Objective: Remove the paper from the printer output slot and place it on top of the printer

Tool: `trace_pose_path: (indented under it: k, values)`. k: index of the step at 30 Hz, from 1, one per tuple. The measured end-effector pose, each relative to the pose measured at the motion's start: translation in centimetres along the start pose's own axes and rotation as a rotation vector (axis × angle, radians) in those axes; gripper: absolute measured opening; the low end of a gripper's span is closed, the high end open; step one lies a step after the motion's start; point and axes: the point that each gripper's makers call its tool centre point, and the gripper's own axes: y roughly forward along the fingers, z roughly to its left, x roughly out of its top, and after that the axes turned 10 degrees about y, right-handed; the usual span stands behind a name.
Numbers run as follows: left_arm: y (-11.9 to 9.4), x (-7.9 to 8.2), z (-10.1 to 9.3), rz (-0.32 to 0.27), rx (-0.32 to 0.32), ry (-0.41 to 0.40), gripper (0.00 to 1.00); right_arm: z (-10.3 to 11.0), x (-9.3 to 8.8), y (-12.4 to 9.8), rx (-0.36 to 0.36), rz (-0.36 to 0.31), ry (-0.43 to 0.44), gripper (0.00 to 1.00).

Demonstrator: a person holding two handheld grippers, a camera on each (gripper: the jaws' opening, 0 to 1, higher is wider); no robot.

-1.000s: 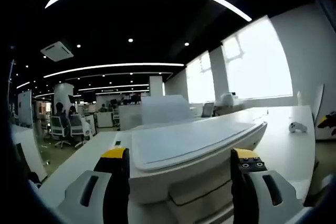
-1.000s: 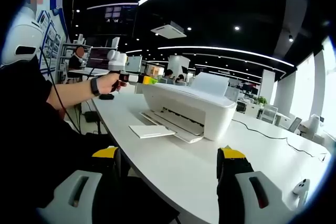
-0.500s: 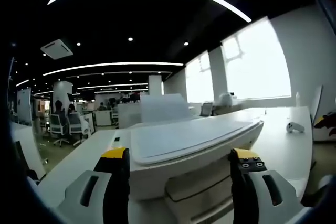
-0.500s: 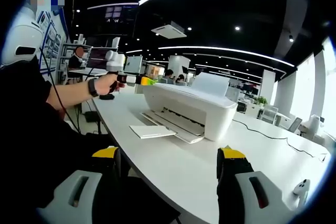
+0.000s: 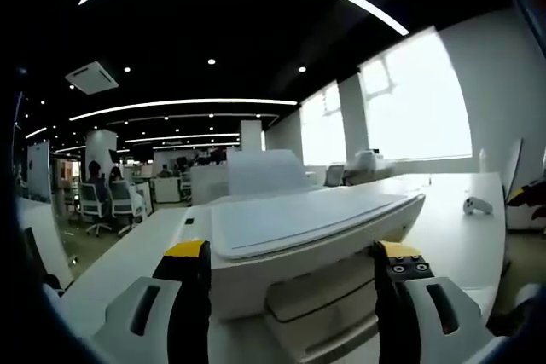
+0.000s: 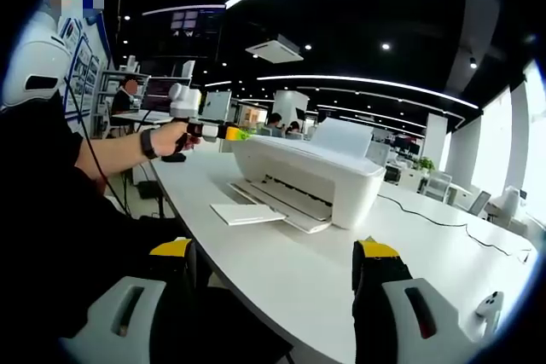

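On the long white desk [image 6: 281, 270] a white inkjet printer [image 6: 311, 178] is sitting, and a sheet of paper [image 6: 247, 213] is lying at the front end of its output tray [image 6: 275, 204], partly overhanging the desk. Beside the printer's far end, the left gripper [image 6: 223, 131] is hovering in the person's hand [image 6: 173, 136]; in the left gripper view its jaws are standing spread apart, framing the printer's lid [image 5: 299, 221] with nothing between them. Low over the near desk edge, the right gripper [image 6: 277, 283] is also hanging with its jaws spread wide and holding nothing, well apart from the paper
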Motion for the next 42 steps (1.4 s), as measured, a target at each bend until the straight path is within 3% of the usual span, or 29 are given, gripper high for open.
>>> trace_pose_path:
  k: [24, 34, 42]
  values:
    - [-1.8, -0.1, -0.8, -0.003, -0.002, 0.011, 0.81, 0.1, 0.3, -0.1, -0.001, -0.003, -0.008, 0.70]
    - [-3.3, 0.6, -3.8, -0.004, -0.008, 0.017, 0.81, 0.2, 0.4, 0.0, 0.000, -0.004, -0.008, 0.70]
    - [-3.5, 1.1, -4.5, -0.019, -0.008, 0.015, 0.81, 0.4, 0.4, 0.0, 0.001, -0.002, -0.009, 0.70]
